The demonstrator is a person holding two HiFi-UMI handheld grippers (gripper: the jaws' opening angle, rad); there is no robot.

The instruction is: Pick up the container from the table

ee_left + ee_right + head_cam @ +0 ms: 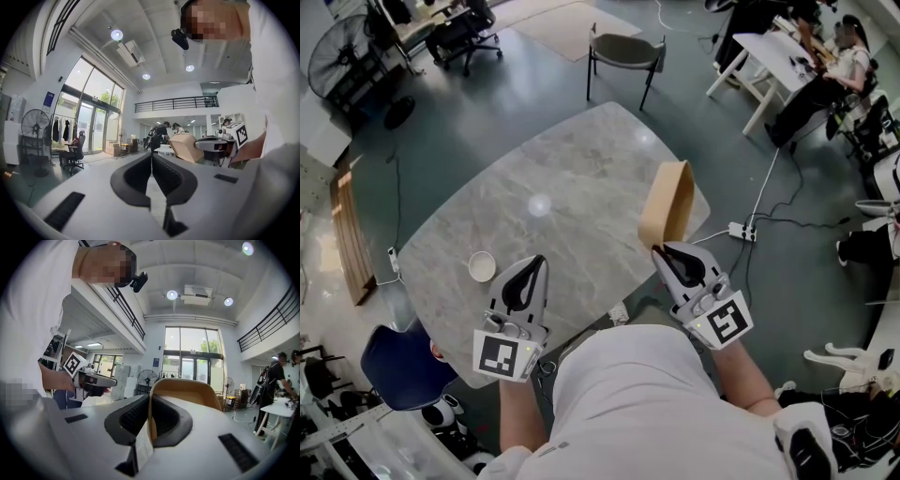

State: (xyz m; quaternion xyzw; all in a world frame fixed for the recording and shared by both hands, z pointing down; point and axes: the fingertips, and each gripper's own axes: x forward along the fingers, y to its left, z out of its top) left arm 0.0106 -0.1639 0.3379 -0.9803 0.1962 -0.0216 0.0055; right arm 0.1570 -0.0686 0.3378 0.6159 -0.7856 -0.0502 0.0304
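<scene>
The tan open-topped container (pixel 667 202) hangs tilted over the right edge of the grey marble table (pixel 562 178). My right gripper (pixel 661 251) is shut on its near wall. In the right gripper view the jaws (pixel 150 401) pinch that thin tan wall, and the container (pixel 187 389) rises beyond them. My left gripper (pixel 538 262) stays over the table's near edge, shut with nothing in it. In the left gripper view its jaws (pixel 151 157) meet, and the container (pixel 186 145) and right gripper (pixel 216 144) show off to the right.
A small white round dish (pixel 482 266) lies on the table near my left gripper. A grey chair (pixel 623 52) stands beyond the far edge and a blue chair (pixel 398 366) at the near left. A power strip (pixel 742 231) and cables lie on the floor to the right.
</scene>
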